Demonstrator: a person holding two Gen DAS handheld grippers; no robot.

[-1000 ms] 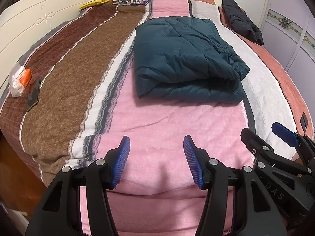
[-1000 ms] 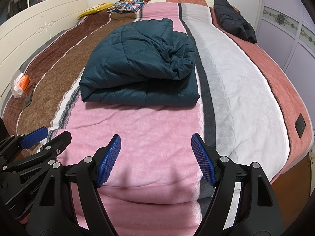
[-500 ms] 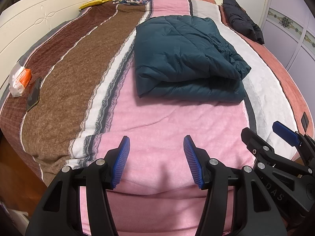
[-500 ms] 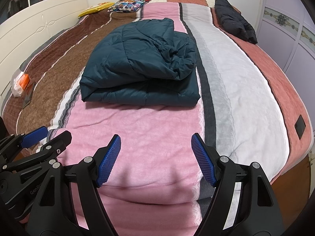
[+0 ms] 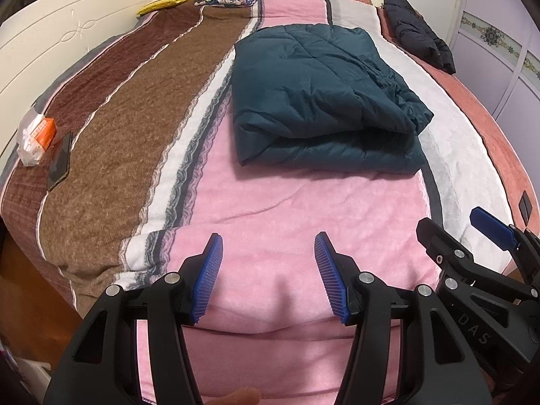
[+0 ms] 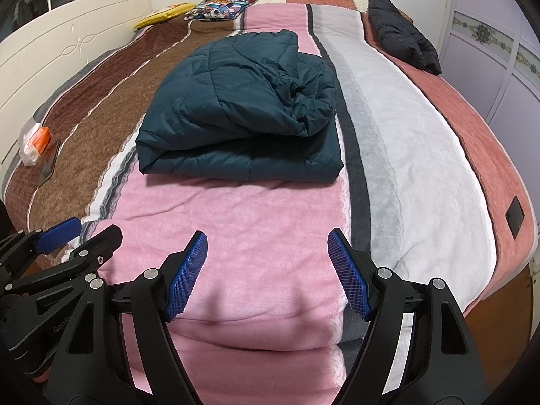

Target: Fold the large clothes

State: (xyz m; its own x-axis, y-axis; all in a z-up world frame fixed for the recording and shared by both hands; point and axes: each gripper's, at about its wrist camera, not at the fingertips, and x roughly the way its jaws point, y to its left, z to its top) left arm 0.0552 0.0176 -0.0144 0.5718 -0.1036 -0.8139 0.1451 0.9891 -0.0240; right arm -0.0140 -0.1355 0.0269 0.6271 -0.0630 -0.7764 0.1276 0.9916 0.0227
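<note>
1. Left wrist view: the left gripper [image 5: 268,253] hangs over the near end of the bed, its blue-padded jaws spread wide with nothing between them but pink blanket.
2. Right wrist view: the right gripper [image 6: 266,253] is just as wide open and holds nothing; it sits just beside the left one, each tool showing at the edge of the other's picture.
3. A dark teal puffer jacket [image 5: 320,101] lies folded into a thick, roughly rectangular bundle in the middle of the striped blanket [image 5: 118,168], mostly on the pink band, well apart from both tools. Its folded edge faces the cameras, and the upper layer is crumpled on the right side [image 6: 303,98].
4. A black jacket [image 5: 418,33] lies bunched at the far right edge of the bed, near the wardrobe doors [image 5: 499,54].
5. On the left edge rest an orange-and-white packet [image 5: 35,138] and, just beside it, a flat dark object [image 5: 60,162].
6. Two pillows, a yellow one [image 6: 165,13] and a patterned one [image 6: 222,5], sit at the far end, touching each other.
</note>
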